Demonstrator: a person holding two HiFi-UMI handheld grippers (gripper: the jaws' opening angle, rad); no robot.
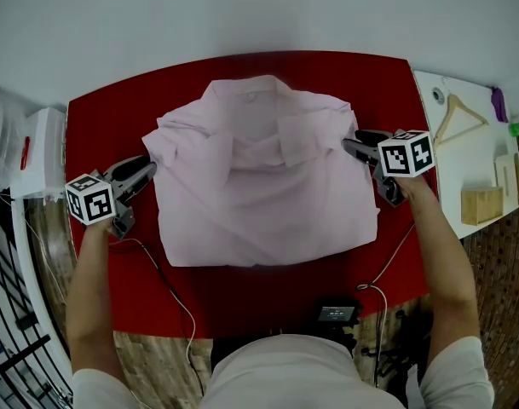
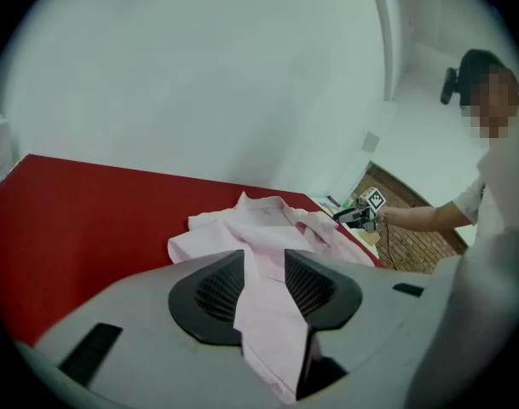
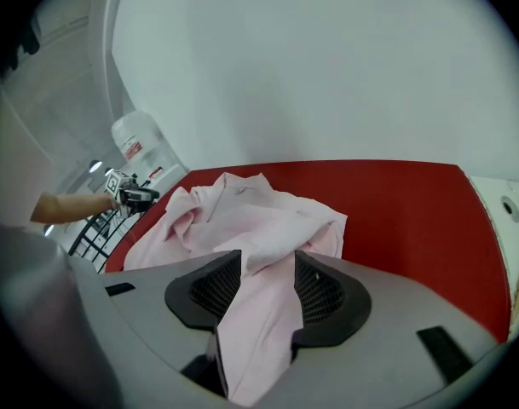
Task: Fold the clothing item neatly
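Pink shirt [image 1: 268,198] on red table [image 1: 106,130]

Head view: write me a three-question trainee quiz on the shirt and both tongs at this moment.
1. True or false: the shirt lies on a blue table.
2. What do the left tongs hold? A: shirt fabric. B: a towel. C: nothing.
3. The right tongs grip the shirt's opposite side. Does the collar lie toward the person or away?

Key
1. False: the table is red.
2. A: pink fabric runs between the jaws in the left gripper view.
3. Away, at the table's far edge.
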